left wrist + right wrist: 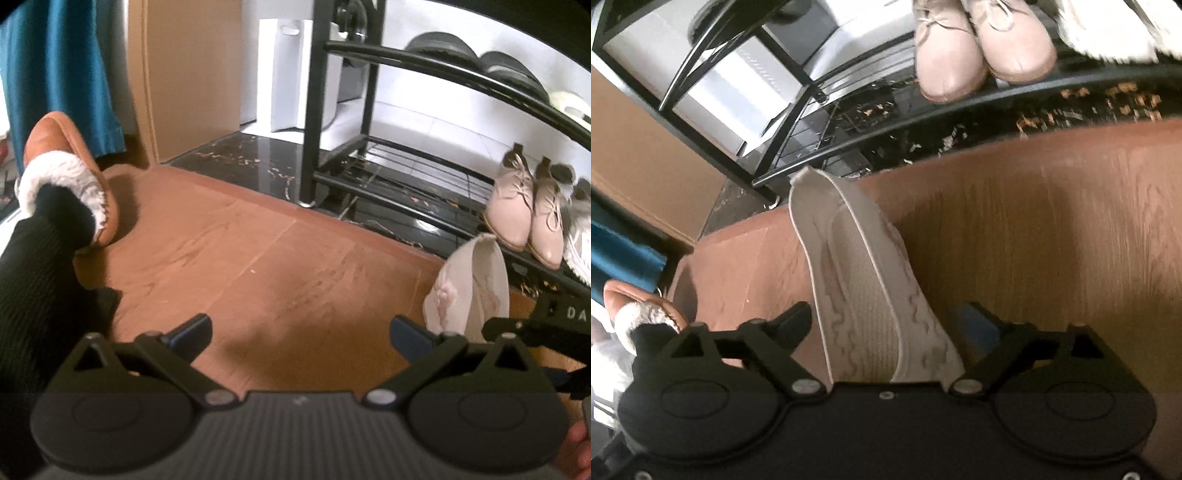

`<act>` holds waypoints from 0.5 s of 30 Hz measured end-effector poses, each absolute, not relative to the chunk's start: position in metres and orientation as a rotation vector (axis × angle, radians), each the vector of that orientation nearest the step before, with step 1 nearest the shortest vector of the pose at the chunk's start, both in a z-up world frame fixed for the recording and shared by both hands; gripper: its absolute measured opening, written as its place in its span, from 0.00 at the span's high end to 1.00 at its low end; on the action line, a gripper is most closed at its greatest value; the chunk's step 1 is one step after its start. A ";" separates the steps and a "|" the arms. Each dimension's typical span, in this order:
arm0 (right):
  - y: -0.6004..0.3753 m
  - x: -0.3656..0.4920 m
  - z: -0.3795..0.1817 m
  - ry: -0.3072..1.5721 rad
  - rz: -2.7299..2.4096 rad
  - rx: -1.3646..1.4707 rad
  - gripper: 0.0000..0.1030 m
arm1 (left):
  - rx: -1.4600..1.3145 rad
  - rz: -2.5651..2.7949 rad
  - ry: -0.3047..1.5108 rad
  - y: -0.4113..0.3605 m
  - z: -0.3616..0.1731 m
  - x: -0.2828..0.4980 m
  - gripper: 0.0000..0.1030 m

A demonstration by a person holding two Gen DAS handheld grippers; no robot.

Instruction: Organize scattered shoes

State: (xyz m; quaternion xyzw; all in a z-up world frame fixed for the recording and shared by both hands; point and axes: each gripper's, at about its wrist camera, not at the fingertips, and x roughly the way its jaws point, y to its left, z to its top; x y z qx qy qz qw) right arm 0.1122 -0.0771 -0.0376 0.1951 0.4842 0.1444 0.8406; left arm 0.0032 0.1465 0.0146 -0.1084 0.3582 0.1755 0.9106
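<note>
My right gripper [886,325] is shut on a white knit slip-on shoe [860,273], held above the brown floor with its heel toward the rack; the shoe also shows in the left wrist view [469,284]. My left gripper [301,334] is open and empty over the floor. A black metal shoe rack [354,177] stands ahead. A pair of pink lace-up shoes [524,210] sits on its bottom shelf, also seen in the right wrist view [979,48]. Dark shoes [476,59] lie on the upper shelf.
A person's foot in an orange fleece-lined slipper [70,173] stands at the left. White fluffy footwear [581,236] sits right of the pink pair. A blue curtain [62,70], a white bag [284,74] and a black marble strip [243,158] lie behind.
</note>
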 end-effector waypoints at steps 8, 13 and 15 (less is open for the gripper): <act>-0.044 0.121 -0.058 1.078 0.327 0.218 0.12 | -0.218 0.352 0.750 0.145 0.012 0.006 0.01; -0.033 0.115 -0.062 1.056 0.321 0.146 0.30 | -0.222 0.352 0.764 0.146 0.009 0.008 0.01; -0.036 0.111 -0.061 1.025 0.308 0.145 0.32 | -0.229 0.352 0.768 0.147 0.009 0.009 0.01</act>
